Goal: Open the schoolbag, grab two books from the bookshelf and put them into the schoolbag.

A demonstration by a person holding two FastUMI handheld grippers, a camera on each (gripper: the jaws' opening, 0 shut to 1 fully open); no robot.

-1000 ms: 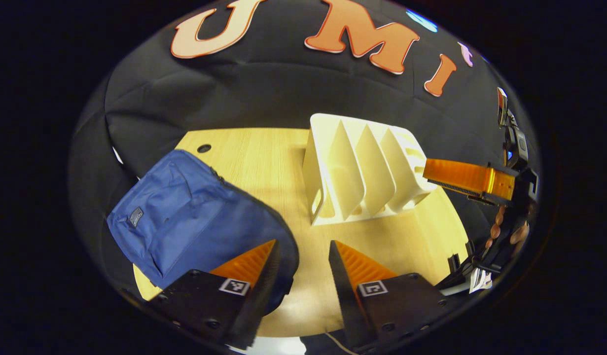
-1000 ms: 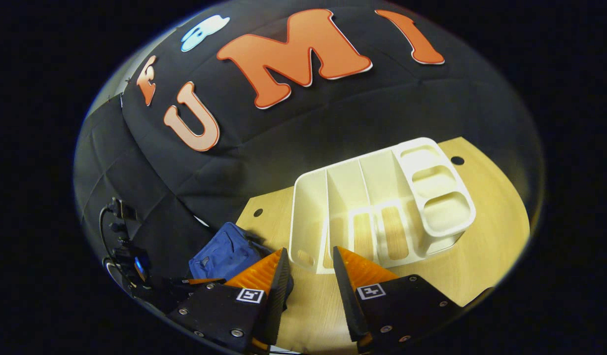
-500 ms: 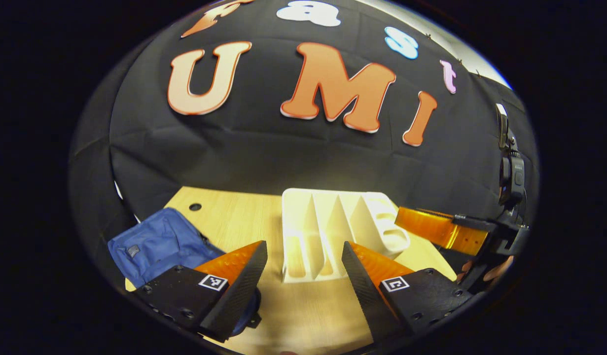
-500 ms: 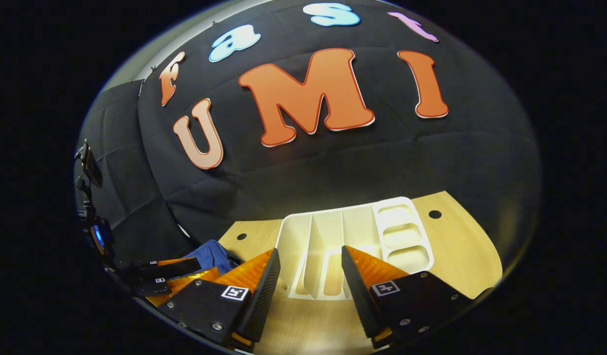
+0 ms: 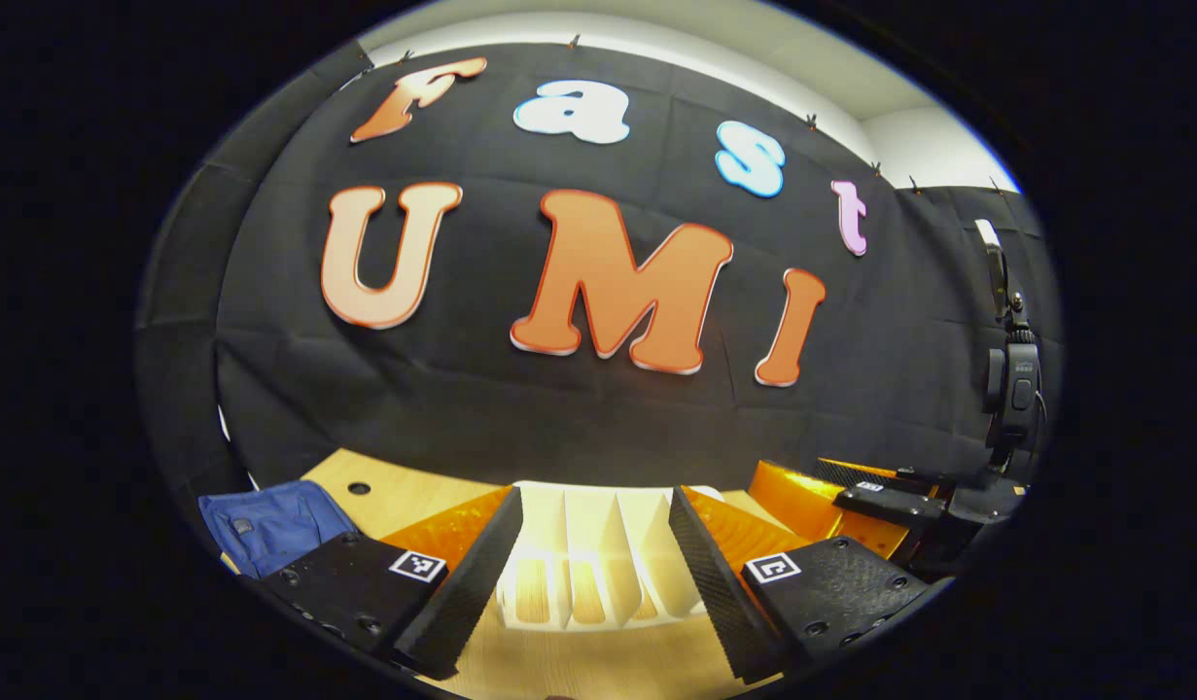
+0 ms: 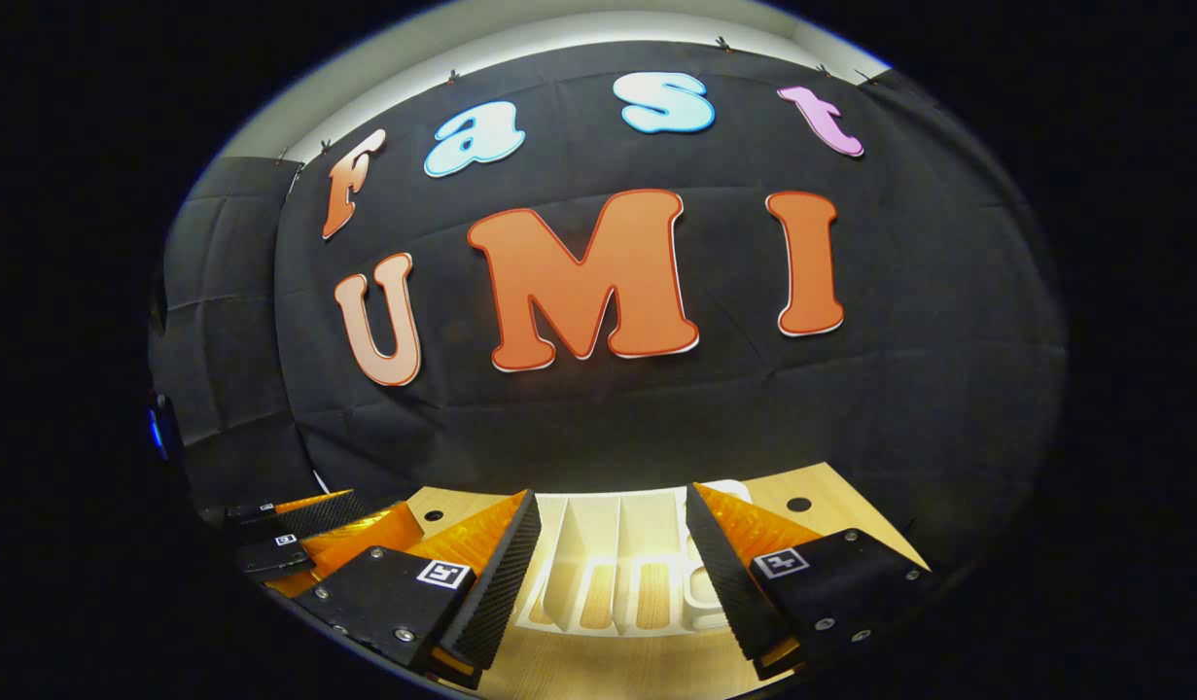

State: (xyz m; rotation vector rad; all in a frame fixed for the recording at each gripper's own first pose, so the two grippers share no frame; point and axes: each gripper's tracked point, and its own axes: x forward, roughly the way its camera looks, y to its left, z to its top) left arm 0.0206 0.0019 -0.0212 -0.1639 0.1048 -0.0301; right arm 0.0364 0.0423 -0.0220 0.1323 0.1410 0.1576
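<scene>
The white slotted bookshelf stands on the wooden table, its slots holding no books, straight ahead of my left gripper, which is open and holds nothing. At the far left of the left gripper view lies the blue schoolbag, flat on the table. The right gripper appears at the right of that view. In the right gripper view the bookshelf sits between the spread fingers of my right gripper, open with nothing in it. The left gripper shows at the lower left there.
A black device on a stand rises at the right edge of the left gripper view. Cable holes mark the table's back corners. The booth's black cloth wall hangs right behind the table.
Both cameras have tilted up and drawn back, so the table, bookshelf and schoolbag have slid to the bottom of each view. Both grippers stayed open.
</scene>
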